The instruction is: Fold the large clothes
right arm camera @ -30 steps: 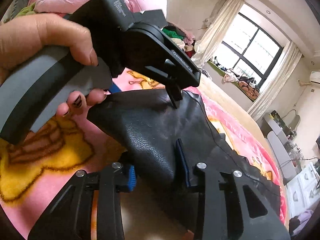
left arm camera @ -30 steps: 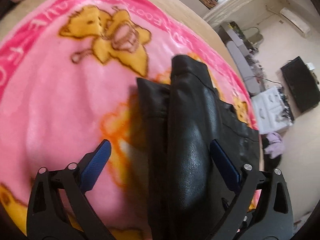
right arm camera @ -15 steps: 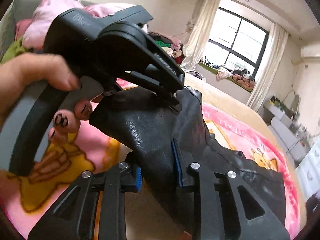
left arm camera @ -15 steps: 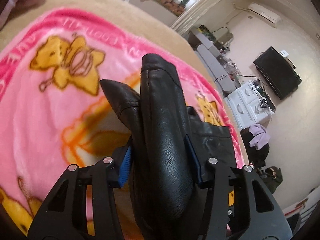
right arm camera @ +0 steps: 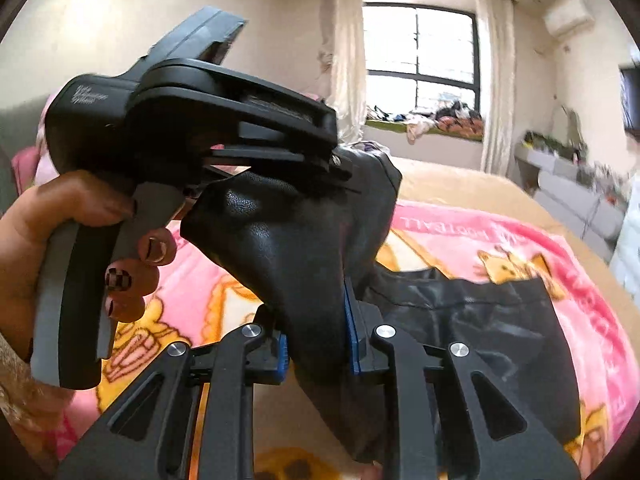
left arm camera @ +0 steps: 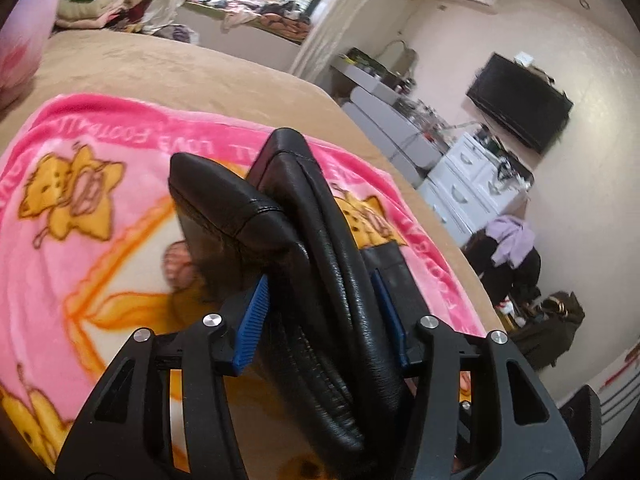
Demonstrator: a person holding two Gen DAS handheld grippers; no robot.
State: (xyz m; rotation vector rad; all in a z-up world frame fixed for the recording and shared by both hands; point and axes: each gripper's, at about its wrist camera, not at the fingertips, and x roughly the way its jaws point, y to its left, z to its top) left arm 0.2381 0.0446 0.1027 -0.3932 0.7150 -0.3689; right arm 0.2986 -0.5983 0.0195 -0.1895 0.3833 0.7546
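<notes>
A black leather garment point(left arm camera: 320, 220) is gathered in thick folds and lifted off the pink cartoon blanket point(left arm camera: 80, 240). My left gripper point(left arm camera: 320, 280) has its blue pads pressed on both sides of a fold, and its jaws are opening slightly. My right gripper point(right arm camera: 316, 328) pinches another fold of the garment point(right arm camera: 280, 248), its jaws still closing. In the right wrist view the left gripper point(right arm camera: 340, 164), held by a hand point(right arm camera: 80, 220), bites the garment's upper edge. The rest of the garment point(right arm camera: 480, 320) lies flat on the blanket to the right.
The blanket covers a bed with a beige sheet point(left arm camera: 160, 68). Beyond the bed's far edge stand a white dresser point(left arm camera: 468, 192), a wall television point(left arm camera: 520, 100) and a window sill point(right arm camera: 424, 128) piled with clothes. Folded clothes point(left arm camera: 96, 4) are stacked at the far left.
The left gripper went from wide open around the garment to shut on its fold. Both grippers rose and rolled, lifting the folds off the blanket.
</notes>
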